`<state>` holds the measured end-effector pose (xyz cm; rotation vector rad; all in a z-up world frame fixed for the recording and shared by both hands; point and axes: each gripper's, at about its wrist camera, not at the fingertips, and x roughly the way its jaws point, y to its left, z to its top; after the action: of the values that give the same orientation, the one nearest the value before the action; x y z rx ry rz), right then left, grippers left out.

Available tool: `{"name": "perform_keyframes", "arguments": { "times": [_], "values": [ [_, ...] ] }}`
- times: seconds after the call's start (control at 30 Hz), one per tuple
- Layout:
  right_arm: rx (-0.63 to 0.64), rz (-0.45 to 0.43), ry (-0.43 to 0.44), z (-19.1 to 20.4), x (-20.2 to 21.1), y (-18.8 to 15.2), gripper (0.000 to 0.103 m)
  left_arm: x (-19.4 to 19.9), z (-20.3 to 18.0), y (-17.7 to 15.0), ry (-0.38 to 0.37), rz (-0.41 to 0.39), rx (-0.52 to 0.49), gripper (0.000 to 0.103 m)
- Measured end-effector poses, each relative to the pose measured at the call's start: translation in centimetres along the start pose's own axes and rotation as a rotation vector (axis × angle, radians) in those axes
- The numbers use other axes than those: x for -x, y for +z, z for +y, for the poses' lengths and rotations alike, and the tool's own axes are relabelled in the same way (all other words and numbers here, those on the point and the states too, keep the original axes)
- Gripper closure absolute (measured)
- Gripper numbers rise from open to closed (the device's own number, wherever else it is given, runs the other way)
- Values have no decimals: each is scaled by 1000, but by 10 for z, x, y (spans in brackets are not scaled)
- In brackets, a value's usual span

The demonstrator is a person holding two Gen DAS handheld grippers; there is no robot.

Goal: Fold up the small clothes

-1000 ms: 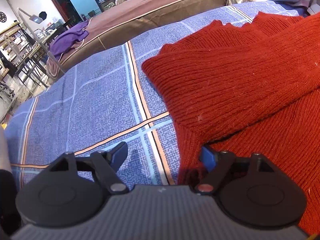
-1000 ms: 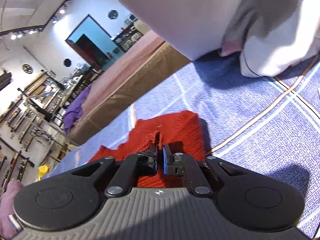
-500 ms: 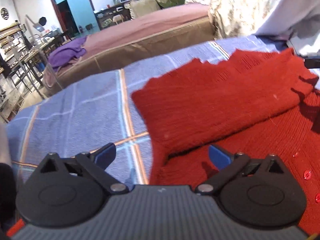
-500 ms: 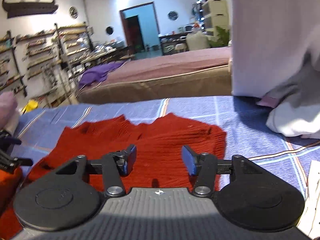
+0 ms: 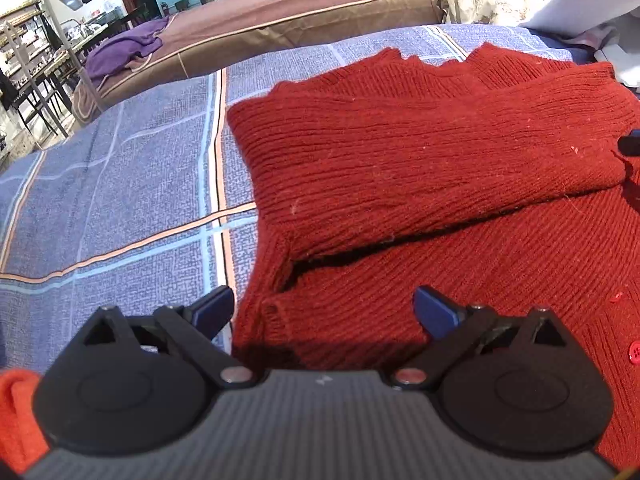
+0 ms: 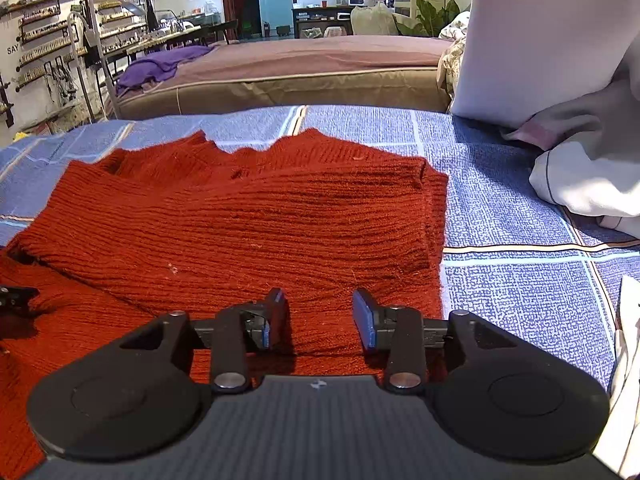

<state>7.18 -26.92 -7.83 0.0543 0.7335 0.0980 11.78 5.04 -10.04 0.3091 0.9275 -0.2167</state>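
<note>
A red knitted cardigan [image 5: 420, 160] lies flat on a blue checked bedspread [image 5: 120, 184], one sleeve folded across its body. It also shows in the right wrist view [image 6: 248, 220]. My left gripper [image 5: 324, 312] is open and empty, low over the cardigan's left edge near the armpit. My right gripper [image 6: 320, 316] is open and empty, just above the cardigan's right part. The right gripper's tip shows at the far right of the left wrist view [image 5: 630, 146].
A brown mattress [image 6: 300, 68] with a purple cloth [image 6: 160, 64] lies behind the bedspread. White bedding [image 6: 580, 176] and a white pillow [image 6: 540, 40] sit at the right. Shelves and a stand [image 6: 92, 52] line the left wall.
My right gripper has let go of the red sleeve, opened and drawn back level over the cardigan. My left gripper has stayed open and shifted slightly along the cardigan's left edge.
</note>
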Motion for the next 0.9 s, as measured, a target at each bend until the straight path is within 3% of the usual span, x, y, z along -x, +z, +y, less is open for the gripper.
{"name": "perform_keyframes", "arguments": {
  "times": [0.1,0.13,0.3,0.47,0.7,0.8,0.9],
  "values": [
    [-27,-66,25,4,31,-1,2,16,-1,-4,-8,-13,6,3],
    [-46,-86,36,4,43,-4,0,22,-1,-6,-20,-15,14,3],
    [-140,-79,110,0,91,-30,0,57,-4,-27,-67,-46,28,0],
    [-169,-57,70,-4,125,-65,0,88,-8,-59,-83,-70,27,0],
    [-438,-77,41,-17,163,-124,0,118,0,-118,-74,-54,133,0],
    [-567,-80,49,-17,170,-151,0,121,9,-144,-196,-7,237,0],
    [-603,-69,40,-15,173,-164,0,132,0,-161,-218,-41,182,0]
  ]
}}
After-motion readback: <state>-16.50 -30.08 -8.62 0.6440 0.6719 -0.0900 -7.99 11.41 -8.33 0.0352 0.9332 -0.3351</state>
